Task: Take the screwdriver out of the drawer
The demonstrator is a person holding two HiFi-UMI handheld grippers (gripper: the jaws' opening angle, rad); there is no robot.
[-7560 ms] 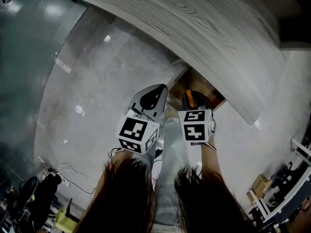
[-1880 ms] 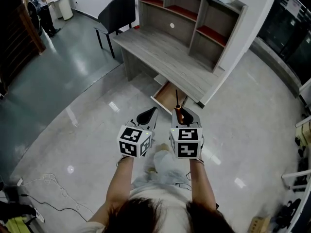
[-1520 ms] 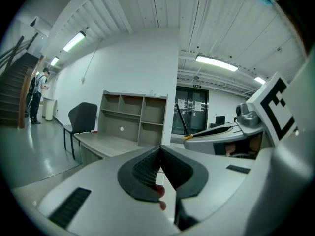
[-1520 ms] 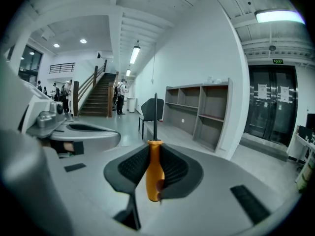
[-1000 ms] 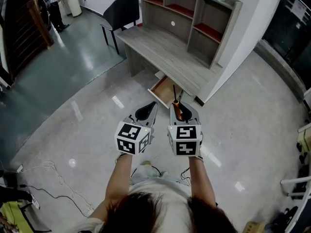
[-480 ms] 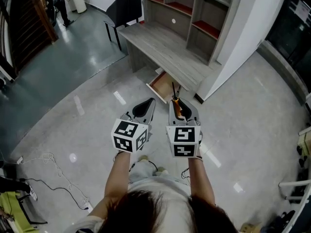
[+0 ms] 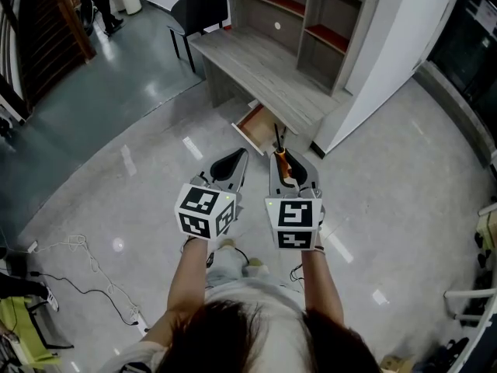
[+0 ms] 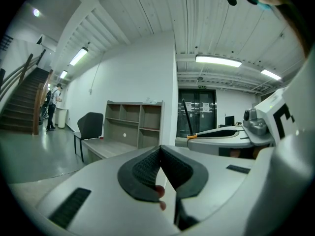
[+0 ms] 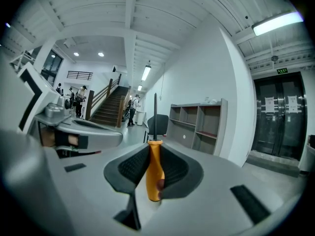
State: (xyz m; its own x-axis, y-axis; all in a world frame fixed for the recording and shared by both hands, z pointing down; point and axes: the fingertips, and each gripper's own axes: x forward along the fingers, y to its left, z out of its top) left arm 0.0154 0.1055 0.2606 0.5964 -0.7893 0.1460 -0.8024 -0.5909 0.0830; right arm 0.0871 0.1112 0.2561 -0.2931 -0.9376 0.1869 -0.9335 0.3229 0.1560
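Note:
My right gripper (image 7: 284,165) (image 9: 153,161) is shut on the screwdriver (image 9: 154,171), whose orange handle sits between the jaws while its dark shaft (image 7: 276,138) points up and forward. My left gripper (image 7: 230,164) (image 8: 160,163) is shut with nothing between its jaws, held level beside the right one. Both are held out in front of me at chest height, well back from the desk. The drawer (image 7: 255,125) stands pulled out under the wooden desk (image 7: 264,80), some way ahead on the floor.
A shelf unit (image 7: 311,22) stands on the desk against a white wall (image 7: 396,61). A black chair (image 7: 203,10) is at the desk's left end. Cables (image 7: 70,278) lie on the glossy floor at my left. People stand near a staircase (image 9: 106,109) in the distance.
I have risen from a crouch at the drawer and backed away, with the screwdriver staying in the right gripper. In the last second the desk has slid slightly further off.

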